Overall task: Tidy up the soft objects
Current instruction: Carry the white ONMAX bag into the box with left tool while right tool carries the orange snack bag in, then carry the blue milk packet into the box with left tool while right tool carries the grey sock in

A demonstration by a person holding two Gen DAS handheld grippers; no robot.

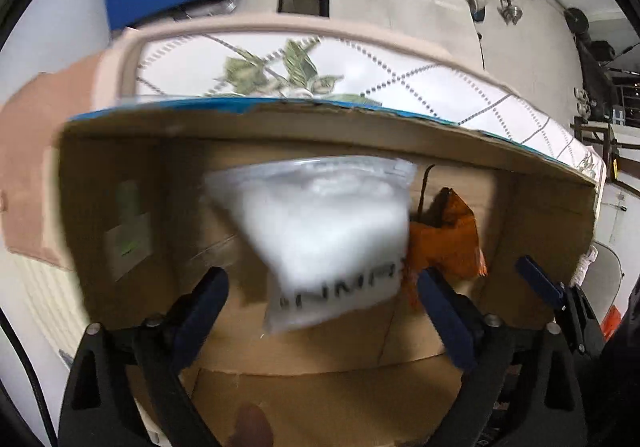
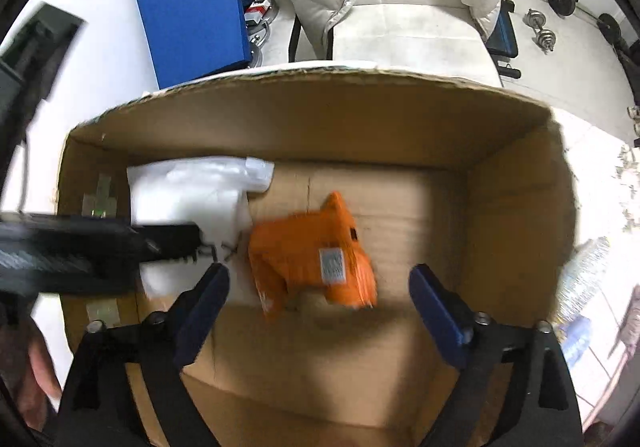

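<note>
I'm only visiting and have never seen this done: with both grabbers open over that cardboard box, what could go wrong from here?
The clear bag of white stuffing is blurred between the left gripper's open jaws, so it may land on the orange soft item rather than beside it. Both grippers crowd the cardboard box; the left one reaches across close to the right gripper, so they might knock together.

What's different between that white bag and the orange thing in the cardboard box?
The white bag is a clear plastic pouch stuffed with pale fluff, with dark lettering along one edge; the orange thing is opaque, crumpled material carrying a small grey label. The bag looks clearly bigger. From the right-hand view the bag sits at the left wall of the cardboard box, the orange thing nearer the middle. Both look soft, sit inside the box, and neither is gripped by the fingers.
</note>
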